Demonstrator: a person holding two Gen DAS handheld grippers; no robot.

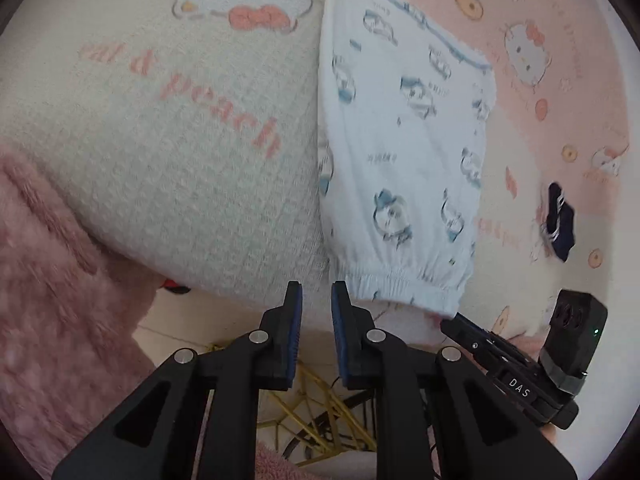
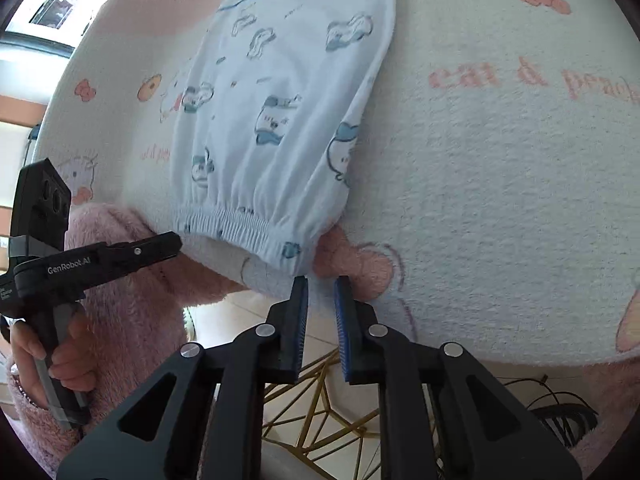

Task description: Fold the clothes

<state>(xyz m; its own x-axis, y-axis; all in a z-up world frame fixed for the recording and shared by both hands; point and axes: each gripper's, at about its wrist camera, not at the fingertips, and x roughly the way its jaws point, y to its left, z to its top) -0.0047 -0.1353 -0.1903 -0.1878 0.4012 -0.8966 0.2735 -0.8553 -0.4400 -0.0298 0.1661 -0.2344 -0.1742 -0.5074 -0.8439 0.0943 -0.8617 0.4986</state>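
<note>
Light blue printed pants (image 1: 404, 152) lie folded lengthwise on a Hello Kitty blanket (image 1: 168, 128), elastic waistband (image 1: 400, 280) at the near edge. My left gripper (image 1: 316, 292) is open and empty, just left of the waistband's left corner. My right gripper (image 1: 450, 320) shows in the left wrist view at the waistband's right corner. In the right wrist view the pants (image 2: 280, 120) hang over the edge and my right gripper (image 2: 321, 282) is open, its tips just below the waistband's corner (image 2: 292, 252). The left gripper (image 2: 172, 240) sits at the other corner.
A dark sock (image 1: 560, 220) lies on the blanket to the right. A pink fluffy sleeve (image 1: 52, 280) is at the left, and also in the right wrist view (image 2: 132, 312). Gold wire table legs (image 2: 320, 400) and floor show below the edge.
</note>
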